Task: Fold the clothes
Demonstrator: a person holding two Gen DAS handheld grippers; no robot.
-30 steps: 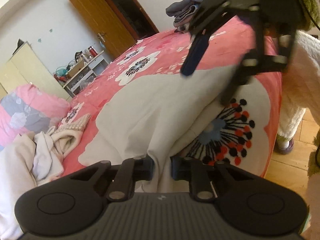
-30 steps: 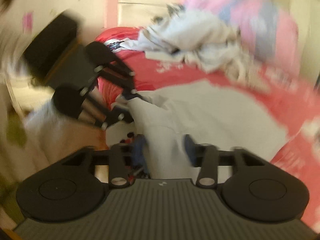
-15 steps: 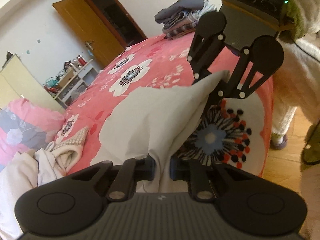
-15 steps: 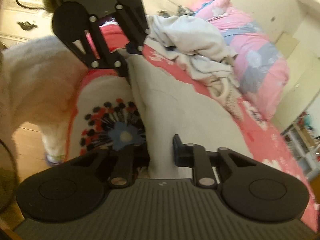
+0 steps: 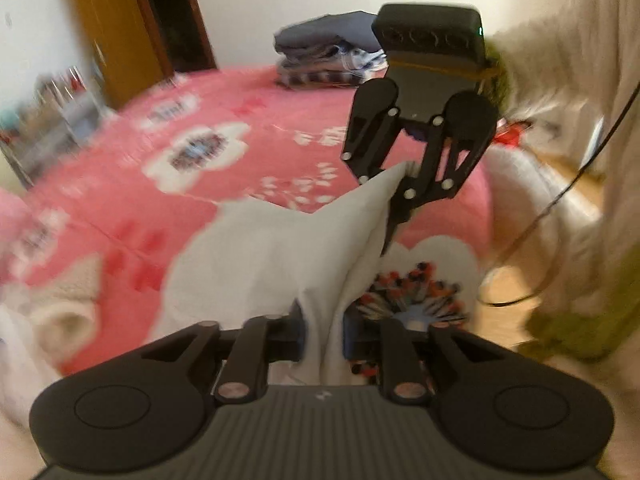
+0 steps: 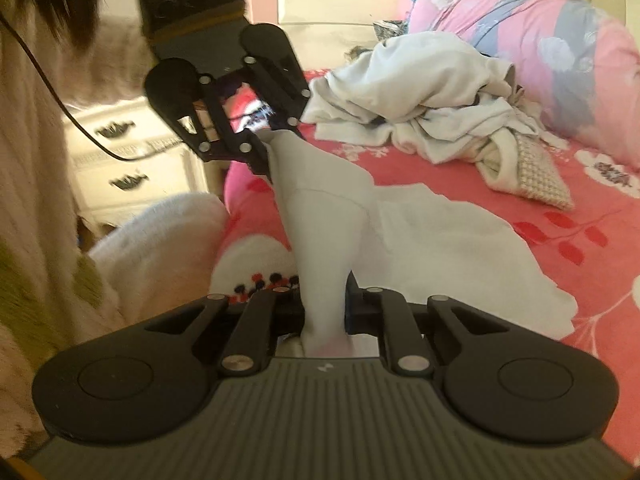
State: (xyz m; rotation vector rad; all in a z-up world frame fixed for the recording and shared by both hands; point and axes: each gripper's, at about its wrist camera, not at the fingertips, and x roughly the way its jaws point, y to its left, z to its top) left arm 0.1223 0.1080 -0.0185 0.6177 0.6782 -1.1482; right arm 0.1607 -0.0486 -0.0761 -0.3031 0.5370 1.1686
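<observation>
Pink bedspread (image 6: 580, 216), unfolded clothes heap (image 6: 424, 92) beyond.

Matte black hand-held grippers, worn with a fluffy cream robe

Left hand-held gripper (image 5: 322, 334), right hand-held gripper (image 6: 325, 310): ribbed grey housings, silver screws, thin black cable (image 6: 60, 100).

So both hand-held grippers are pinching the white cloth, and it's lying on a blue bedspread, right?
Not quite. The bedspread is pink-red with white flowers, not blue; the right wrist view shows it clearly. The rest is right: the left hand-held gripper and the right hand-held gripper are both pinching the white cloth.
</observation>
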